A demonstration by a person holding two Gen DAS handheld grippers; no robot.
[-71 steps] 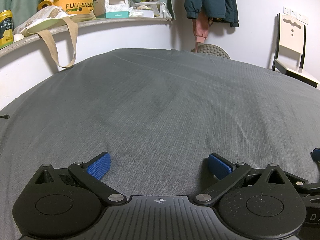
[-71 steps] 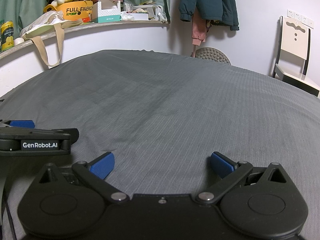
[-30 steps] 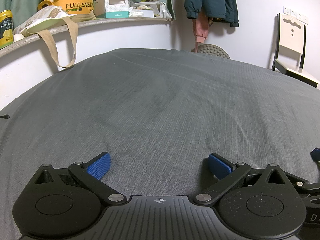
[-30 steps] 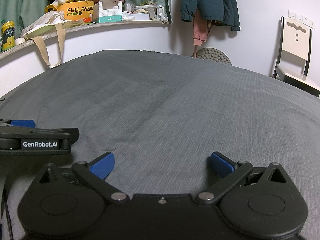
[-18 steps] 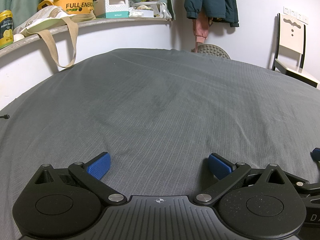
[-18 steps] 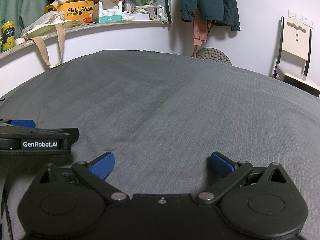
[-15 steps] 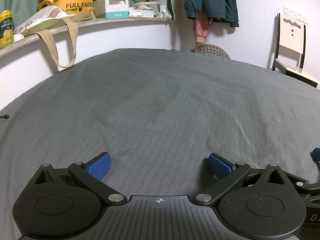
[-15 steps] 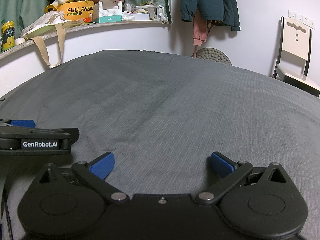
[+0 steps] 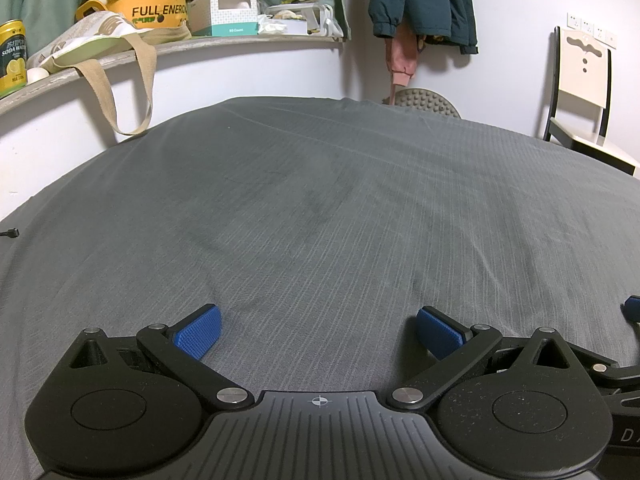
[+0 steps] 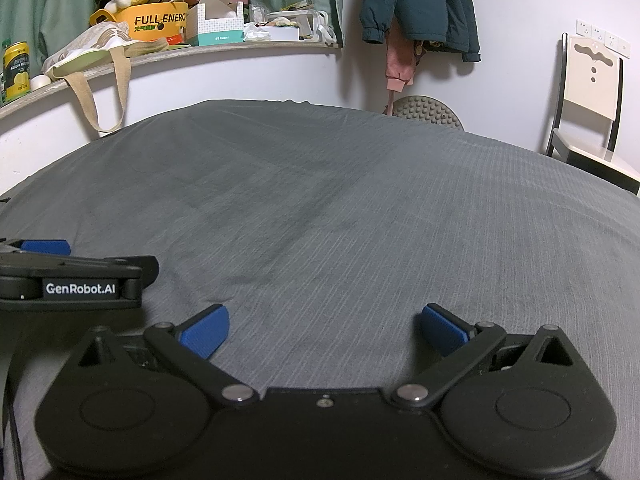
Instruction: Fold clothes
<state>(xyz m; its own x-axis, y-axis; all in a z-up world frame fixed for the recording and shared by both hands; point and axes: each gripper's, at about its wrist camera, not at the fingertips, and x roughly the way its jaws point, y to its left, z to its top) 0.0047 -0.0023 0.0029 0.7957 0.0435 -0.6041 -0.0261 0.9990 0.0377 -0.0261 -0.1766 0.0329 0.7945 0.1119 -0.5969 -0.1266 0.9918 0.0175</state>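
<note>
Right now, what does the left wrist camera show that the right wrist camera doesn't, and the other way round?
Only the left wrist view shows a dark cable tip on the sheet. Only the right wrist view shows the left gripper's side with its GenRobot.AI label. Both show open grippers, the right gripper included, low over the bare grey sheet, plus the cluttered shelf, hanging jacket and chair.
</note>
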